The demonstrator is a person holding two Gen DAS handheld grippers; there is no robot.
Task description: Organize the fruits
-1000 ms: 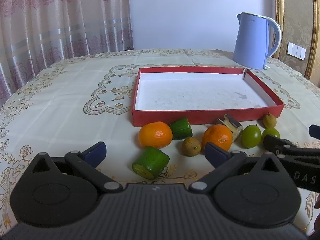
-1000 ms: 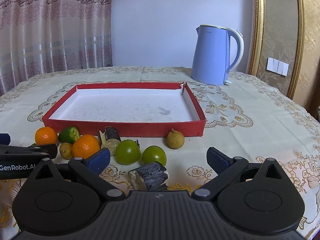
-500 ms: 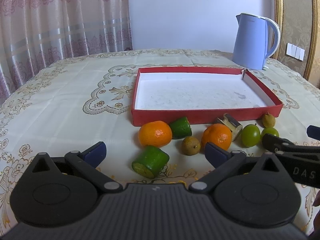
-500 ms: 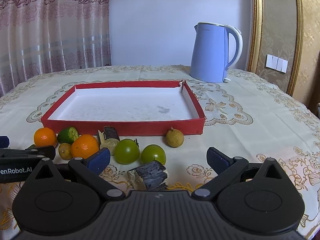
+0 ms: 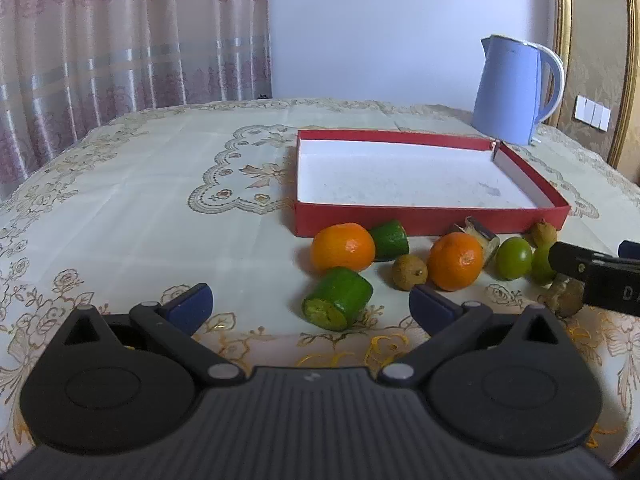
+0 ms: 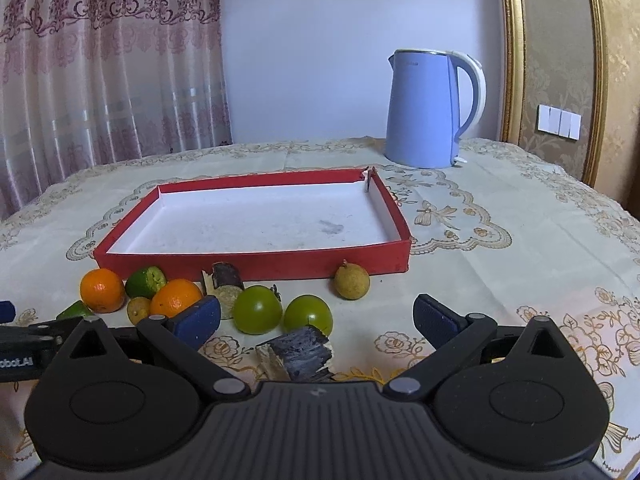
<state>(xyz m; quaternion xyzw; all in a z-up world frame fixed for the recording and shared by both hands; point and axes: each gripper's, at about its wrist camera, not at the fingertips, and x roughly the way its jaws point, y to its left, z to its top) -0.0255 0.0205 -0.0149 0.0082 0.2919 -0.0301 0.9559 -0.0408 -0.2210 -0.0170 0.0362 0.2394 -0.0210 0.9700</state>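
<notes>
Left hand-held gripper (image 5: 310,304): jaws spread wide, empty, low over the counter (image 5: 120,208), facing a green cut piece (image 5: 337,298).
Right hand-held gripper (image 6: 316,318): also wide and empty, facing a dark cut chunk (image 6: 298,352).
Fruit: all outside, in front of the empty red tray (image 6: 256,258).
Advice: centre each piece between the pads; lift clear of the tray wall.
Count: two oranges, two round green fruits, one kettle (image 6: 428,110).

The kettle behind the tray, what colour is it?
The kettle is light blue with a white handle edge, clearest in the right wrist view.
</notes>
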